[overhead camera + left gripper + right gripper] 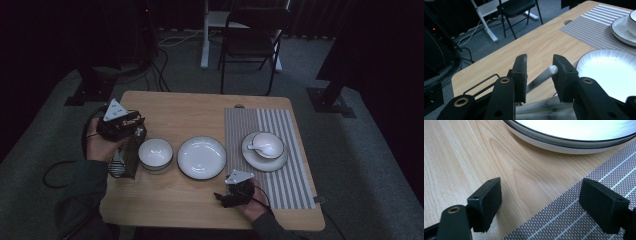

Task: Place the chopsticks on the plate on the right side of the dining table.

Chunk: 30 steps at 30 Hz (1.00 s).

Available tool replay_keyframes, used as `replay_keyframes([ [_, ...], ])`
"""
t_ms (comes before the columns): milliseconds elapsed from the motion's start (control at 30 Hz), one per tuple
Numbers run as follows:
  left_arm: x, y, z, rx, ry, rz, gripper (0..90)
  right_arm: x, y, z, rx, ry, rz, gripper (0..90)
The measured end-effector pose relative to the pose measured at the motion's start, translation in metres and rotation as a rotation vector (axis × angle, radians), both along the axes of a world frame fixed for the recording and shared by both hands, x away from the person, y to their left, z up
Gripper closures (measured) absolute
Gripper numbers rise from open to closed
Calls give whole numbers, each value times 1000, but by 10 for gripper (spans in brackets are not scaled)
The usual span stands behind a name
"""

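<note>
The far strip of the light wooden desk (200, 105) lies bare, giving open passage from side to side beyond the dishes. Across the middle, the small white dark-rimmed bowl (155, 154), the wide white ribbed plate (201, 157) and the white saucer (255, 159) carrying a white cup (270, 144) stand in a row with only narrow gaps between them. The black wire rack (127, 155) blocks the left edge just beside the bowl. The near strip of wood under the bowl and plate is free, as is the near end of the grey striped placemat (287, 185).
</note>
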<state>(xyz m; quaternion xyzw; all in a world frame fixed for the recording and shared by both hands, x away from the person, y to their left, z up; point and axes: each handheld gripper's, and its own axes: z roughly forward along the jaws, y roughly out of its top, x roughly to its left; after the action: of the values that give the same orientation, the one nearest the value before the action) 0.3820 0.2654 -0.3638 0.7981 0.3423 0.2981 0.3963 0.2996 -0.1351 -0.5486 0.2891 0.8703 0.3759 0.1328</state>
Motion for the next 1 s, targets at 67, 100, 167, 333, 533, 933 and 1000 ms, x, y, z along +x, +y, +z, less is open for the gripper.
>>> replay_keyframes([
  [67, 0, 0, 0, 6, 0, 2, 665, 0, 0, 0, 0, 0, 0, 182],
  [100, 1, -1, -1, 6, 3, 7, 669, 0, 0, 0, -1, 0, 0, 183],
  [167, 2, 0, -1, 8, 6, 14, 678, 0, 0, 0, -1, -1, 0, 182],
  [333, 3, 1, -2, 8, 7, 25, 700, 0, 0, 0, 0, 0, 0, 183],
  [533, 4, 3, -3, 18, 6, 35, 713, 0, 0, 0, -1, 0, 0, 183],
  [933, 10, 4, -3, 34, 4, 57, 736, 0, 0, 0, 0, -1, 0, 183],
  [1000, 12, 4, -5, 40, 12, 63, 736, 0, 0, 0, -1, -1, 0, 182],
])
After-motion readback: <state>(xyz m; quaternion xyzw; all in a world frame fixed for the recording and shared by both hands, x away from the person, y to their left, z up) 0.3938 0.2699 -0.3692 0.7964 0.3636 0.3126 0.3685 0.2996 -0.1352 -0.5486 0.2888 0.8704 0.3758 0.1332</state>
